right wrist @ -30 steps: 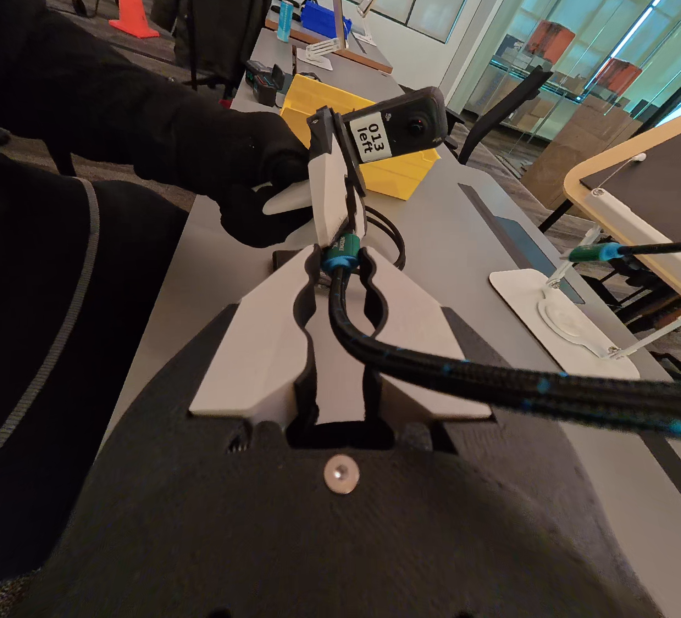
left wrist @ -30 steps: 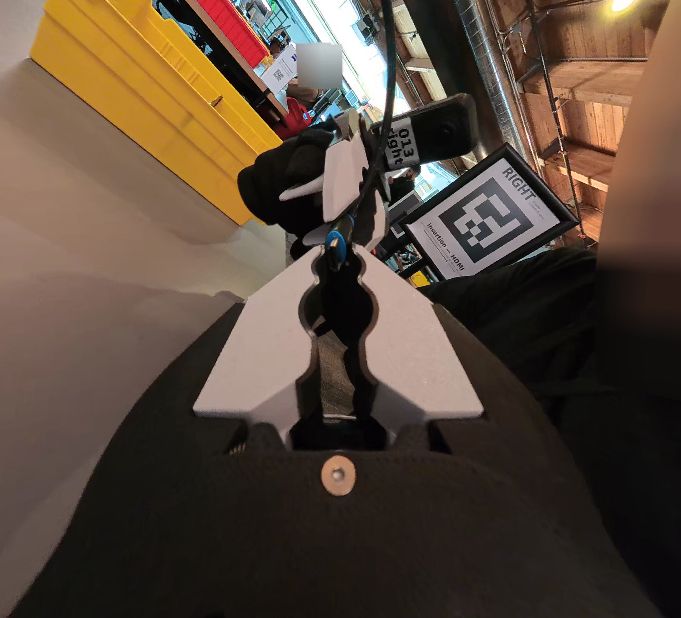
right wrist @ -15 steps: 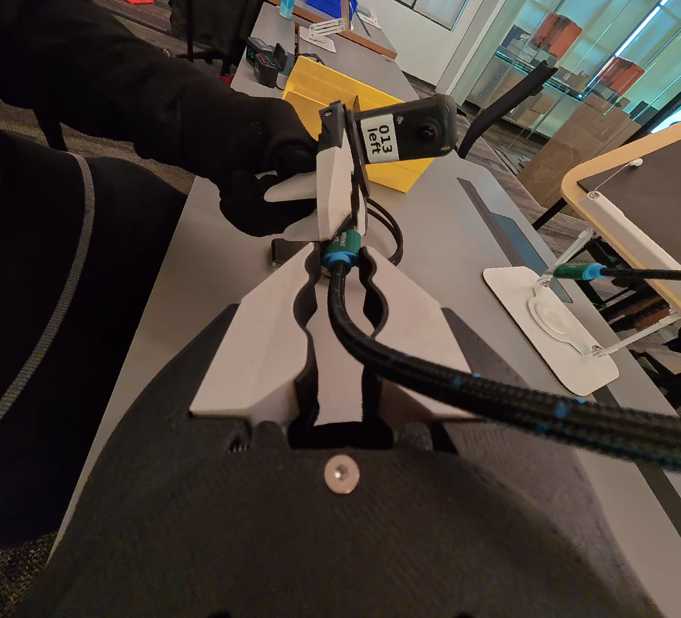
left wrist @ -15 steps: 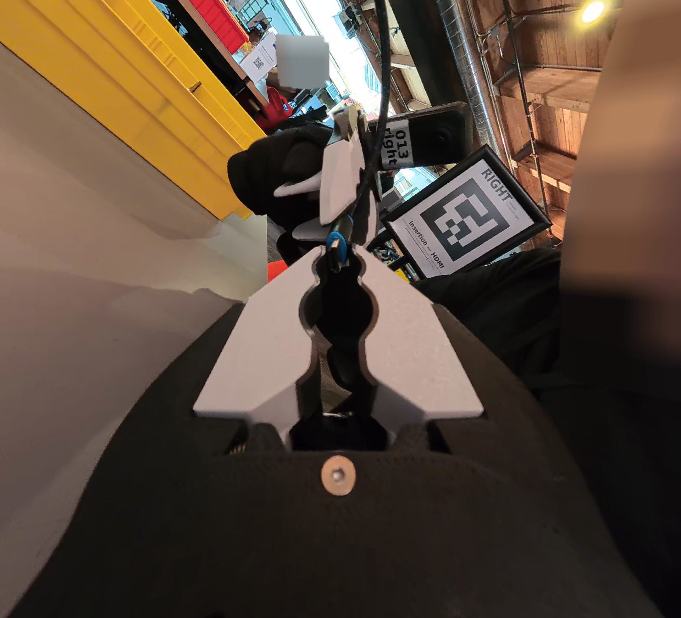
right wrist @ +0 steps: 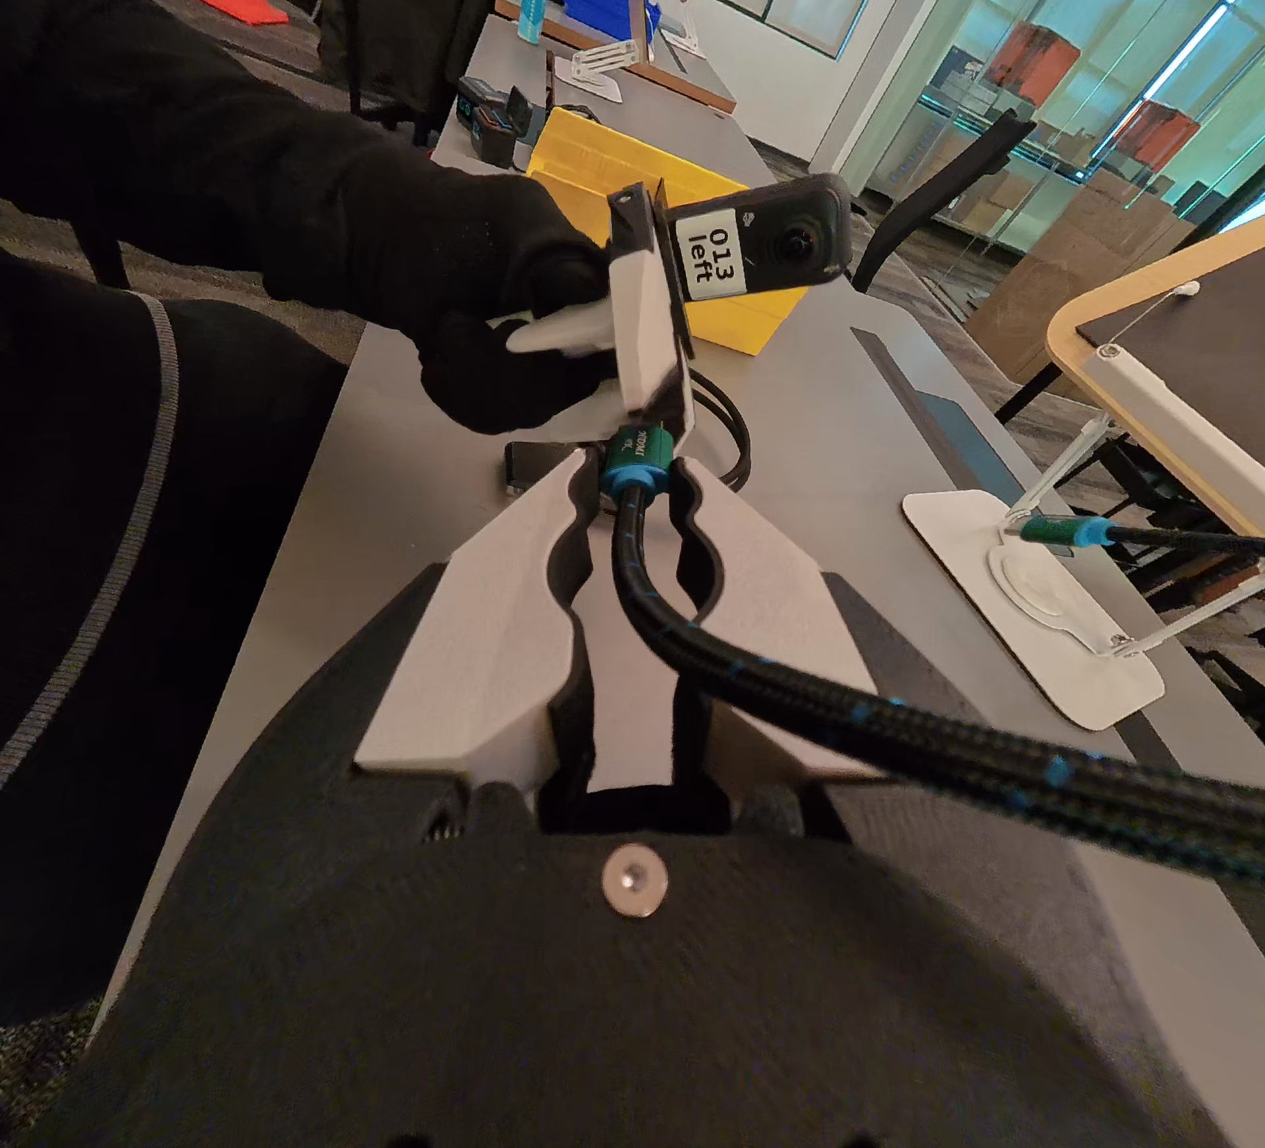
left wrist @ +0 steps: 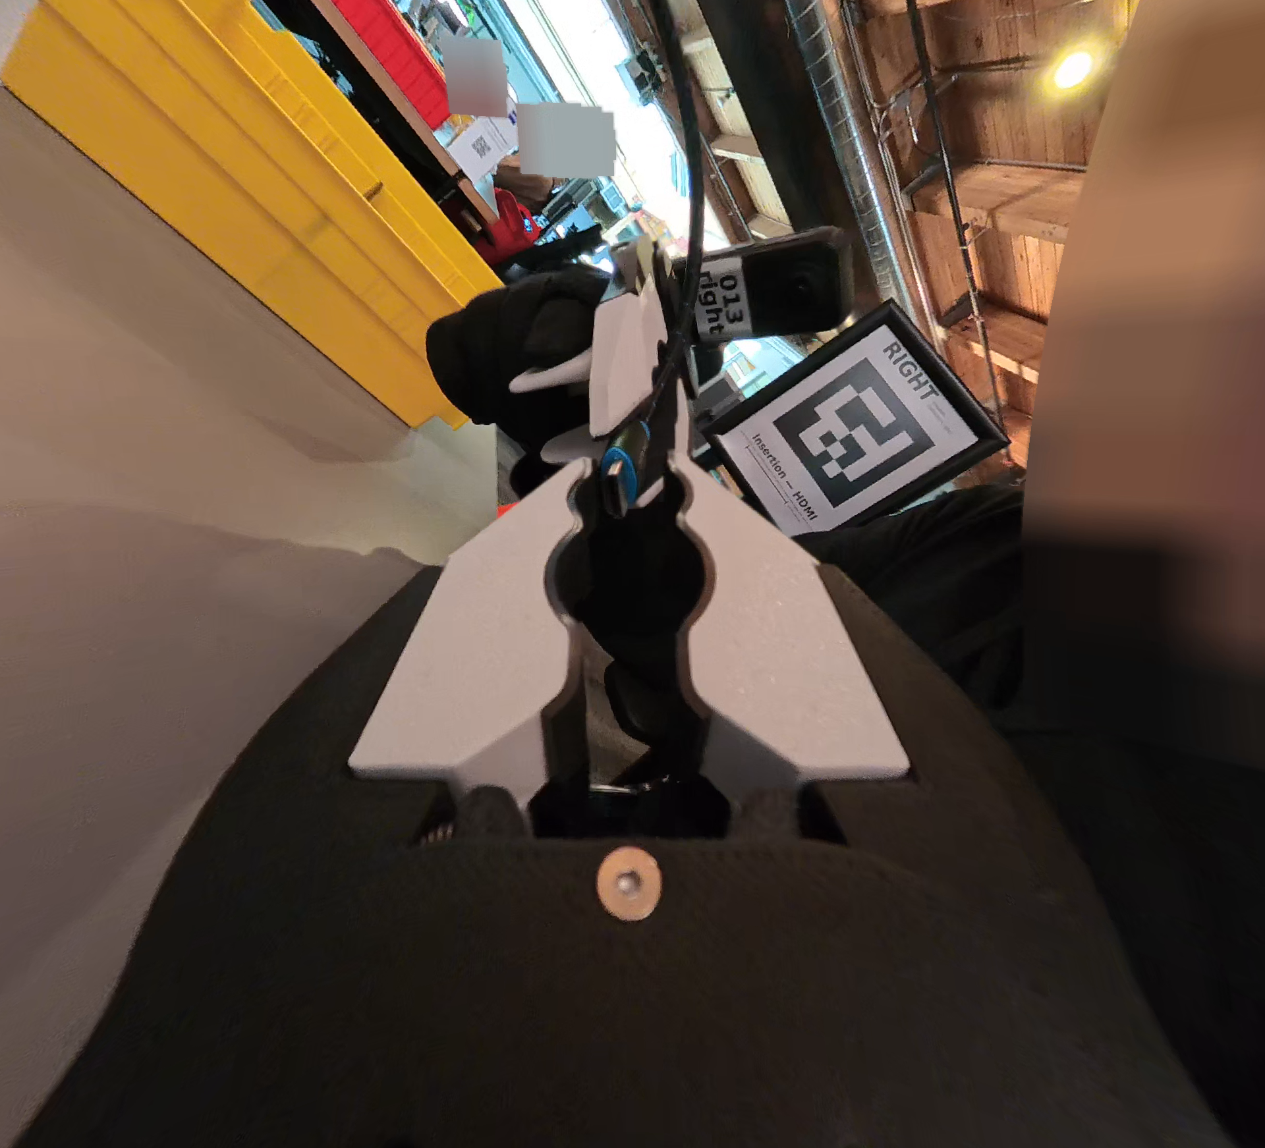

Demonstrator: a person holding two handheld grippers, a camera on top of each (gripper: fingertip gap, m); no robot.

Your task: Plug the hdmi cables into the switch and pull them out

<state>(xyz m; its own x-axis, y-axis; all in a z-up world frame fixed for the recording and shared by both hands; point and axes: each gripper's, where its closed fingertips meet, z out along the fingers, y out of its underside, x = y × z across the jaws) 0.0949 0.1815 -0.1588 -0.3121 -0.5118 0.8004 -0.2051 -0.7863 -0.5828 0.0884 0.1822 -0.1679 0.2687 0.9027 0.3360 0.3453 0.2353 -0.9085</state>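
Note:
My right gripper (right wrist: 631, 465) is shut on a green HDMI plug with a blue ring (right wrist: 640, 451). Its black braided cable (right wrist: 821, 684) runs out to the lower right. My left gripper (left wrist: 631, 472), rolled on its side, faces it tip to tip. Its jaws stand a little apart around the plug's front end (left wrist: 621, 473), with a gap on both sides. A small black switch box (right wrist: 541, 465) lies on the grey table (right wrist: 821, 396) just below the tips, partly hidden. A second green plug (right wrist: 1057, 530) hangs at the right.
A yellow bin (right wrist: 616, 157) stands on the table behind the grippers and shows at the left of the left wrist view (left wrist: 205, 157). A white stand base (right wrist: 1027, 622) lies at the right. A framed marker card (left wrist: 855, 424) stands behind the right gripper. Black cables loop beside the switch (right wrist: 729, 431).
The plug now sits tilted between my left fingertips with its metal end showing; before, it was in line with them. It has stayed fixed in my right gripper. Both grippers shifted slightly.

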